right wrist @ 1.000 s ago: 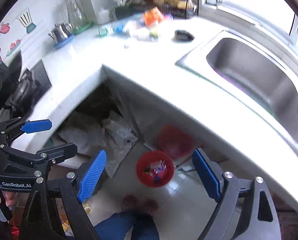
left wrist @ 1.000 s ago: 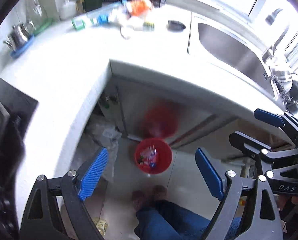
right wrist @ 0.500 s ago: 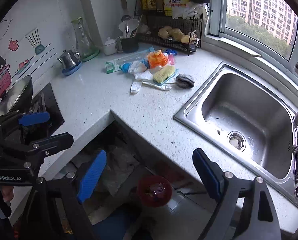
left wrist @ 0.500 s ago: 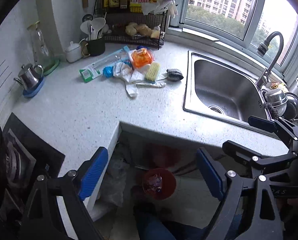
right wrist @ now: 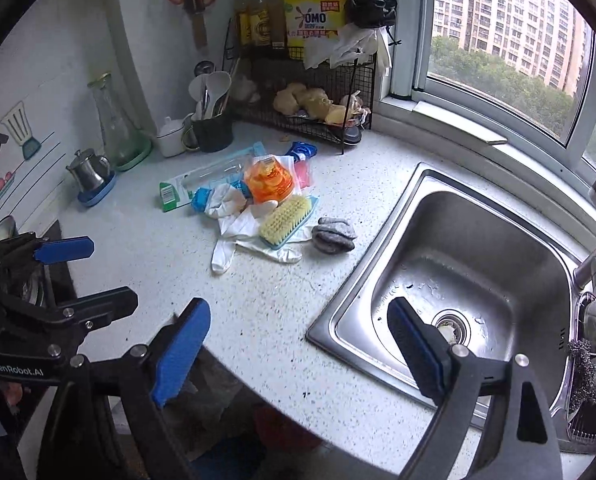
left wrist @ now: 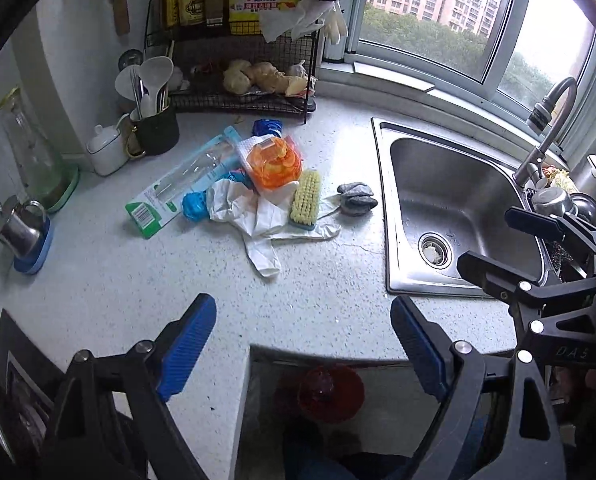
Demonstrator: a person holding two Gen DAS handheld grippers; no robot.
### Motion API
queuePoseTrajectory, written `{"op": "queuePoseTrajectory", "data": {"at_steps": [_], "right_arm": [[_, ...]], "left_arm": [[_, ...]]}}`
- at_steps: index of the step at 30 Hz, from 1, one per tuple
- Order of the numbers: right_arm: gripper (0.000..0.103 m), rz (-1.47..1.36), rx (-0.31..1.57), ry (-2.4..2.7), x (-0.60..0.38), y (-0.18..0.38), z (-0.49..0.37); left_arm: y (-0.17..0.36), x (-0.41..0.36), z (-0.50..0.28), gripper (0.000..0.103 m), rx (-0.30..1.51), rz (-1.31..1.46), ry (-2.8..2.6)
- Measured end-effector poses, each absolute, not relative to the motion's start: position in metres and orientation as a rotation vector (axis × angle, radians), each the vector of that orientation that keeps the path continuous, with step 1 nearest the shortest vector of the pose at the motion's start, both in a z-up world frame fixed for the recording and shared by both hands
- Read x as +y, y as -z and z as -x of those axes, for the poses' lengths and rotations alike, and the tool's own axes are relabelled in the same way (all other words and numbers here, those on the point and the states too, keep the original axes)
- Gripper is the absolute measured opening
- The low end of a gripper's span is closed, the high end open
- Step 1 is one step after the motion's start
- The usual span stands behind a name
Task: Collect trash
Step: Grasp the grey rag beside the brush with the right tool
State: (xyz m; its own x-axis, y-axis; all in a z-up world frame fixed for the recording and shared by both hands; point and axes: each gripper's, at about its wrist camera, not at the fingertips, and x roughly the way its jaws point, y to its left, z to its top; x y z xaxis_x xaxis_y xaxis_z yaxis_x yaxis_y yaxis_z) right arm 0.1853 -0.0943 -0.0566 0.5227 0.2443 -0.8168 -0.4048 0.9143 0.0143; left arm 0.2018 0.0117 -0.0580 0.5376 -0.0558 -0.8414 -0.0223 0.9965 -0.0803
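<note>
Speckled white counter (left wrist: pixel 109 280) wraps around the kitchen corner under a wide window, and the trash I am after sits in a heap near its middle, between the wire rack (left wrist: pixel 249 96) at the back and the steel sink (left wrist: pixel 458 208) to the right. At the heart of the heap is an orange plastic container (left wrist: pixel 273 164), lying on crumpled white gloves (left wrist: pixel 253 216) that trail toward me. Just beside it on the right lies a yellow-bristled scrub brush (left wrist: pixel 305 200) with a blue back, resting on the gloves. On the left, a long clear-and-green package (left wrist: pixel 181 184) lies at a slant, with a blue wrapper (left wrist: pixel 193 206) at its near side and another blue wrapper (left wrist: pixel 266 127) behind the container. A grey scouring pad (left wrist: pixel 356 199) sits near the brush, between the heap and the sink edge.

My left tongs (left wrist: pixel 302 350) hang above the counter's near edge, spread wide, holding nothing. My right tongs (right wrist: pixel 298 350) are spread just as wide and empty, with one blue finger over the counter and the other over the sink basin. Both are well apart from the heap.

Below the counter's edge a red bin (left wrist: pixel 330 392) stands on the floor. Farther out, a dark utensil holder (left wrist: pixel 153 128), a white pot (left wrist: pixel 105 152), a glass carafe (left wrist: pixel 29 152) and a small steel kettle (left wrist: pixel 17 228) line the wall on the left.
</note>
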Motion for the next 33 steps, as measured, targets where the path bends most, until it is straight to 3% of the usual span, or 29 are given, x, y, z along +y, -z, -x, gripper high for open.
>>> {"op": "queuePoseTrajectory", "data": {"at_steps": [5,8,29,33], "right_arm": [[0.093,0.178,0.981,-0.338,-0.084,0.066,-0.215],[0.093,0.183,1.014,-0.309,-0.078,0.076,-0.231],[0.093,0.22,1.222,-0.214,-0.071,0.163,-0.347],[0.088,0.236,1.244,-0.232,-0.069,0.173,-0.354]], "left_arm": [[0.072,0.03,-0.237,0.088,1.053,0.074,0.082],[0.082,0.045,-0.256,0.103,1.074,0.124,0.146],[0.151,0.115,-0.343,0.103,1.209,0.239,0.15],[0.162,0.124,-0.35,0.103,1.223,0.271,0.131]]}}
